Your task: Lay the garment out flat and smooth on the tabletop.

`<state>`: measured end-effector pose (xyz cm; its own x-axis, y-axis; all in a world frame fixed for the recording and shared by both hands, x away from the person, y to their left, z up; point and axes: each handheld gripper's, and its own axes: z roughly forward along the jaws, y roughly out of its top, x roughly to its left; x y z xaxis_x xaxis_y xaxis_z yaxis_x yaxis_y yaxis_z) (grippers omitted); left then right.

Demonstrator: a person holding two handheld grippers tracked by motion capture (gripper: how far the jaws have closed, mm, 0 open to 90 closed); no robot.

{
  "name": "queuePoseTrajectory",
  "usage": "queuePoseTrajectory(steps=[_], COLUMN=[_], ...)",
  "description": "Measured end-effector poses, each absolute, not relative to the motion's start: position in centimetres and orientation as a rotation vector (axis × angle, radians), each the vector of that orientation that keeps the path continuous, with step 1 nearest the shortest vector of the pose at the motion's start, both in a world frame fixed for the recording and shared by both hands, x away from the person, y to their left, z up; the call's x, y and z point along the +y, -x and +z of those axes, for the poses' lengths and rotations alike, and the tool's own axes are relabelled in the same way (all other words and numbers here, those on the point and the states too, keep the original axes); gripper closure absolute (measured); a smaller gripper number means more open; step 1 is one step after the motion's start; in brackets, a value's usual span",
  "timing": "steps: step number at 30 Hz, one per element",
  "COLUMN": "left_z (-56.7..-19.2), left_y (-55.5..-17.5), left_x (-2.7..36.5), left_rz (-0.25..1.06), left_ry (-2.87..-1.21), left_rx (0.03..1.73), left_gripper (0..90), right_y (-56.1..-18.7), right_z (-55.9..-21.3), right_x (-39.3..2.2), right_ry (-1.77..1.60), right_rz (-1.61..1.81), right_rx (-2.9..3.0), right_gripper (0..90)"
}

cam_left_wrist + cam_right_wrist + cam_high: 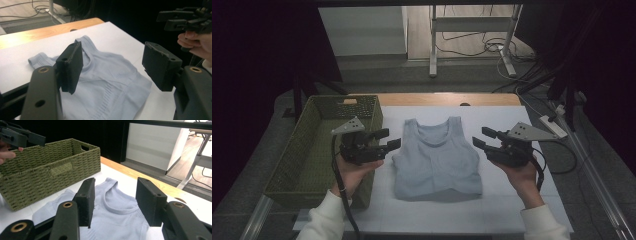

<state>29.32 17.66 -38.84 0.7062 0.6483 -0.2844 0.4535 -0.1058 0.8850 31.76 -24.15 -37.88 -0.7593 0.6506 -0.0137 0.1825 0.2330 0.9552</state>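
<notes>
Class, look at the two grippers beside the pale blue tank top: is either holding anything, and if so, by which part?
Nothing is held. The left gripper and right gripper hover open on either side of the tank top, which lies flat on the table.

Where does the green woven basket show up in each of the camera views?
High view: the basket sits at the left, beside the left gripper.
Left gripper view: not in it.
Right gripper view: the basket is upper left, behind the light blue top.
Shared landmark: the light blue top, lying flat on the white table.
</notes>
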Motion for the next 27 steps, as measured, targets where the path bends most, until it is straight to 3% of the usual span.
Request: queuePoseTrajectory(steps=[27], left_z=[-39.5], left_y=[-28.2], left_x=[17.3], left_rz=[0.217], left_ry=[-1.773], left_rx=[0.886], left_gripper=[25.7], right_y=[-31.3], right_z=[-39.8], right_x=[-24.8], right_ry=[-0.755], right_rz=[1.487], right_rx=[2.227], right_gripper=[35.1])
